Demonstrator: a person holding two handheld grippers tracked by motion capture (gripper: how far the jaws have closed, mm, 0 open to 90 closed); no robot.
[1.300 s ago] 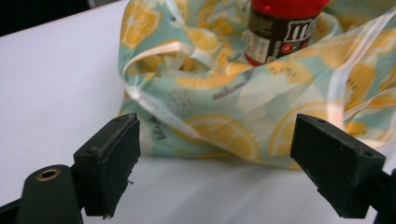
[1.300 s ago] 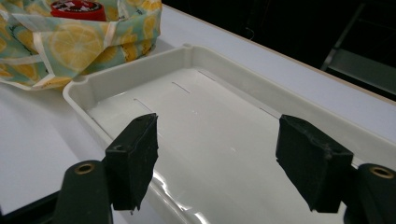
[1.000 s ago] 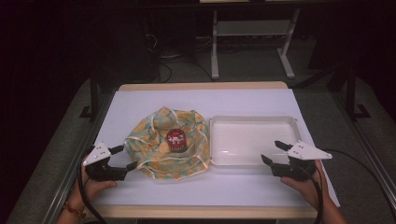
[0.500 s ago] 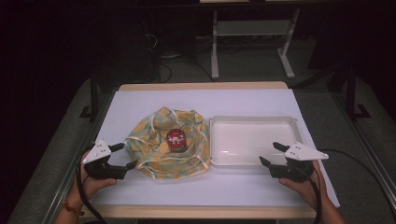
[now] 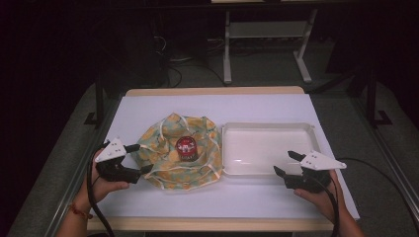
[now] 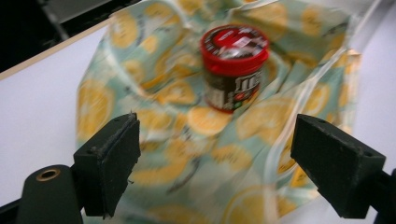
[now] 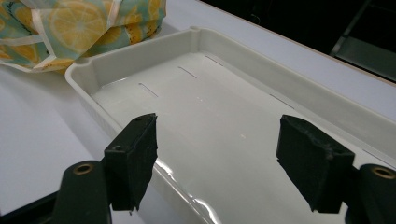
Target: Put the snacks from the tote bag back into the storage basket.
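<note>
White covers the surface [image 5: 276,111], which sits in a dim room with dark floor and metal stand legs beyond its far edge. Near the middle lies a crumpled cloth [image 5: 163,148] printed with yellow lemon slices on pale green, edged with a cream trim. On the cloth stands a small jar [image 5: 186,148] with a red lid and a dark label, upright, roughly at the cloth's centre. Just to the right of the cloth, touching or nearly touching its edge, sits a shallow white rectangular tray [image 5: 232,170] with a raised rim and nothing in it. The left gripper [image 5: 137,158], held in the person's left hand [image 5: 101,185], is at the left edge of the cloth, its fingers [image 6: 109,163] spread wide with nothing between them; in the left gripper view they frame the cloth, with the jar standing beyond and between them, slightly blurred. The right gripper [image 5: 286,163], held in the person's right hand [image 5: 321,197], sits at the near right corner of the tray, fingers likewise spread wide and holding nothing; in the right gripper view they hang over the tray's near rim, the cloth showing at the upper left. A black cable trails back from each gripper toward the person.
</note>
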